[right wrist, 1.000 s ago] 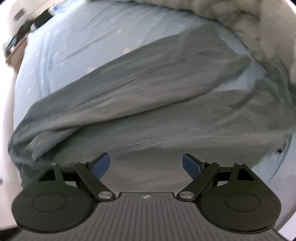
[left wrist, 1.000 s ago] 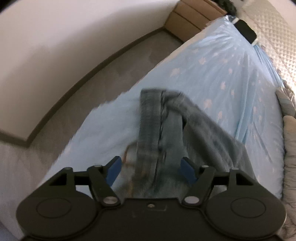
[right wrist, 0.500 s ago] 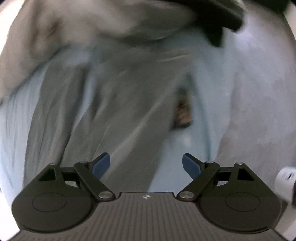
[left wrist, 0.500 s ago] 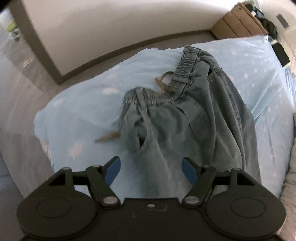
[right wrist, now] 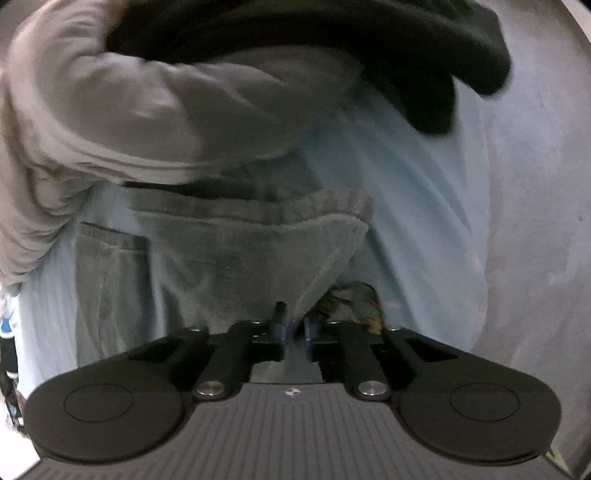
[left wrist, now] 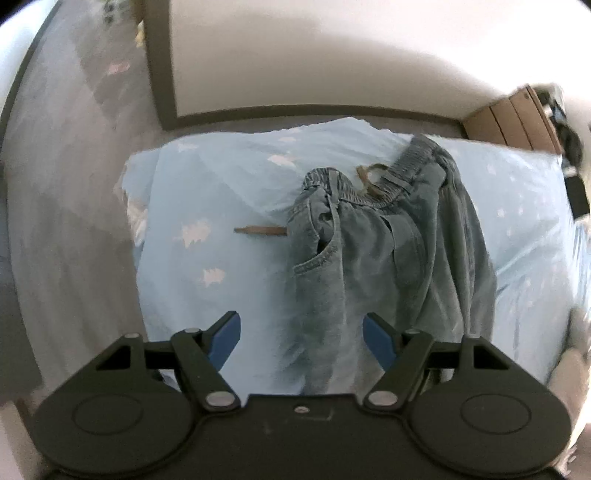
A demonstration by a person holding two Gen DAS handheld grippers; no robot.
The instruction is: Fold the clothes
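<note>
A pair of blue-grey jeans point(left wrist: 369, 258) lies lengthwise on the light blue bed sheet point(left wrist: 221, 192), with the elastic waistband point(left wrist: 406, 173) at the far end and a brown drawstring point(left wrist: 262, 230) sticking out to the left. My left gripper point(left wrist: 301, 326) hangs open above the jeans' near part, touching nothing. In the right wrist view my right gripper point(right wrist: 293, 325) is shut on a folded corner of the jeans' hem point(right wrist: 258, 251), and the cloth runs up from between its fingers.
A light grey garment point(right wrist: 129, 122) and a black one point(right wrist: 332, 33) are heaped just beyond the hem. A brown mottled scrap point(right wrist: 354, 299) lies beside the right fingers. The bed's edge drops to grey floor point(left wrist: 74, 184); a wooden drawer unit point(left wrist: 509, 122) stands far right.
My right gripper swung along the jeans to the hem and shut on its corner. My left gripper moved back and rolled, so the waistband now lies straight ahead; it stayed open.
</note>
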